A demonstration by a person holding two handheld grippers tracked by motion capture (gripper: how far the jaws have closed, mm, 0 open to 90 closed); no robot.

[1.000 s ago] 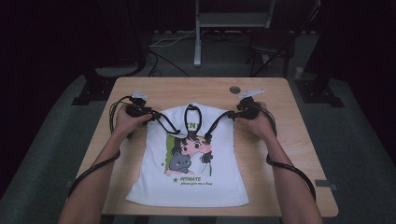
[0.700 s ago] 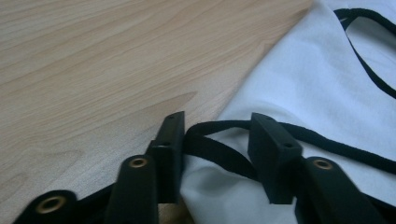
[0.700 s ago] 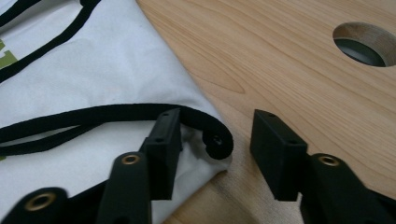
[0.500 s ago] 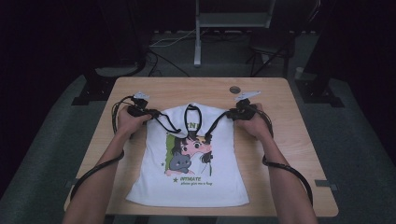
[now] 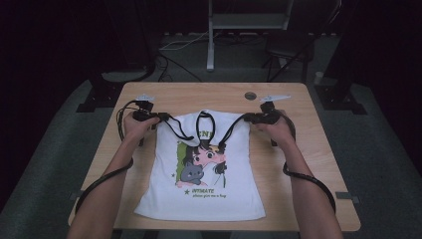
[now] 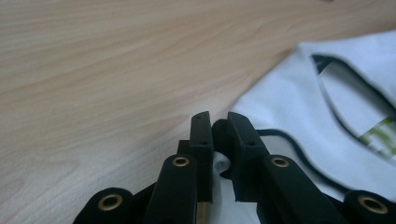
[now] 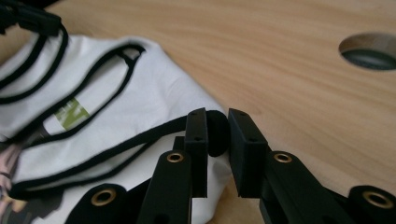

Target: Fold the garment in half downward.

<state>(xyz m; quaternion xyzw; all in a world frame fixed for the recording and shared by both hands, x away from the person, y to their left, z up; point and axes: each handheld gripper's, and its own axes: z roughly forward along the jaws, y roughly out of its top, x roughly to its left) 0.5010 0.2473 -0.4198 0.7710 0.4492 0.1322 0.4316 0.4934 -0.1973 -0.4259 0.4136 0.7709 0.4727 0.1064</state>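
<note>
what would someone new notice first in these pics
A white shirt with a cartoon print lies flat in the middle of the wooden table. At its far corners, the left hand-held gripper and right hand-held gripper have just closed, each pinching a black-trimmed shoulder.

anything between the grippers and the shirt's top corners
Nothing visible. The left gripper and right gripper, jaws just closed, each already pinch a top corner of the white shirt.

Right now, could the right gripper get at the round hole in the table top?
Probably yes. The right gripper is shut on the shirt shoulder, and bare wood lies between it and the hole, but it would drag the shirt unless it lets go.
</note>
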